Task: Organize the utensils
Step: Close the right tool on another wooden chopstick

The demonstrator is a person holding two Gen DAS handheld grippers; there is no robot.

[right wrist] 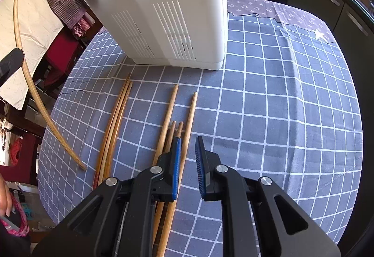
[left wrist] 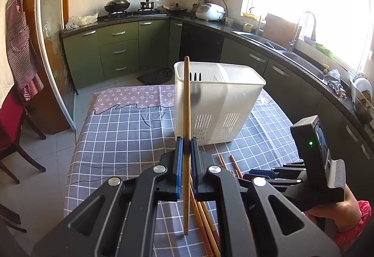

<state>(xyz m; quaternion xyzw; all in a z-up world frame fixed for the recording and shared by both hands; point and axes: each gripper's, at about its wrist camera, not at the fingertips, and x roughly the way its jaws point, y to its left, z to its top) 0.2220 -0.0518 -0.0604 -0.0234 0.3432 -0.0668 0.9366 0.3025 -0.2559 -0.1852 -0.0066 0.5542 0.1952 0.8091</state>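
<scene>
My left gripper [left wrist: 186, 140] is shut on a light wooden chopstick [left wrist: 186, 98] and holds it upright in front of the white plastic utensil holder [left wrist: 219, 102]. Dark fork tines [left wrist: 195, 76] show in the holder's left compartment. In the right wrist view the same held chopstick [right wrist: 23, 65] hangs at the far left above the table. My right gripper [right wrist: 189, 139] points down over several chopsticks [right wrist: 168, 114] lying on the checked cloth. Its jaws stand a narrow gap apart. One chopstick [right wrist: 190, 116] runs along the left pad's inner side, and the pads do not press on it.
More brown chopsticks [right wrist: 116, 121] lie to the left on the blue checked tablecloth [right wrist: 280, 116]. The holder [right wrist: 163, 11] stands just beyond them. A kitchen counter with a sink [left wrist: 268, 42] runs along the right, and a red chair [left wrist: 14, 135] stands at the left.
</scene>
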